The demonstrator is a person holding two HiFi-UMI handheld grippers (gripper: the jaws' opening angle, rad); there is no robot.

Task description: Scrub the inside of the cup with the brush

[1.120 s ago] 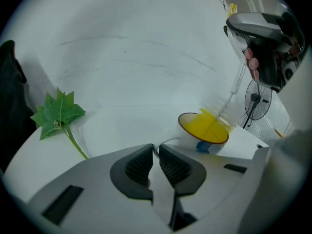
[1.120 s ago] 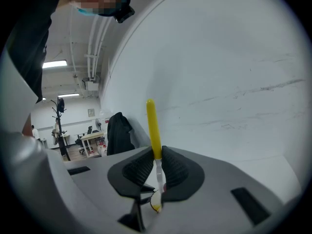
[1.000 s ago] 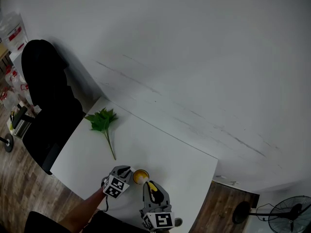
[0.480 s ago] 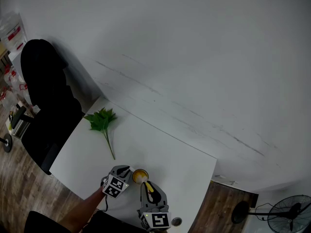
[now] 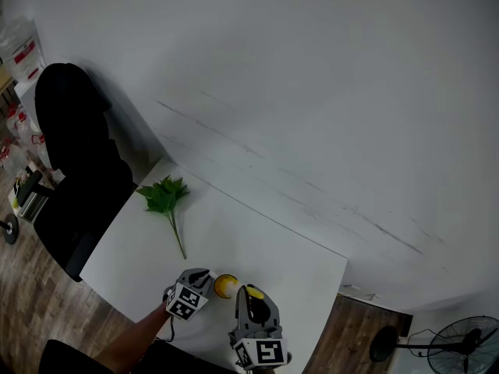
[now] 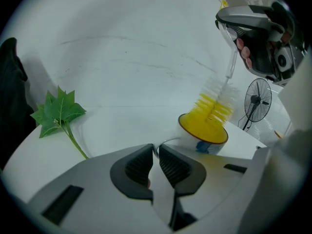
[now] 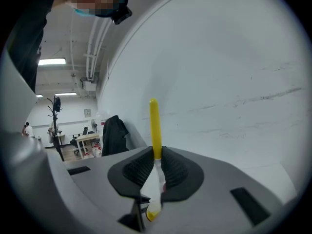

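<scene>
The yellow-lined cup (image 6: 191, 139) is being held upright near the desk's (image 6: 122, 121) near edge, its thin handle being pinched in the closed left tool (image 6: 156, 149). The bottle brush (image 6: 214, 104) is being gripped by its yellow handle in the closed right tool (image 7: 156, 154), bristles poised at the cup's mouth, shaft slanting up and away. A downward stroke along that shaft is seemingly being called for, with open desk lying toward the leaf sprig (image 6: 56, 112).
</scene>
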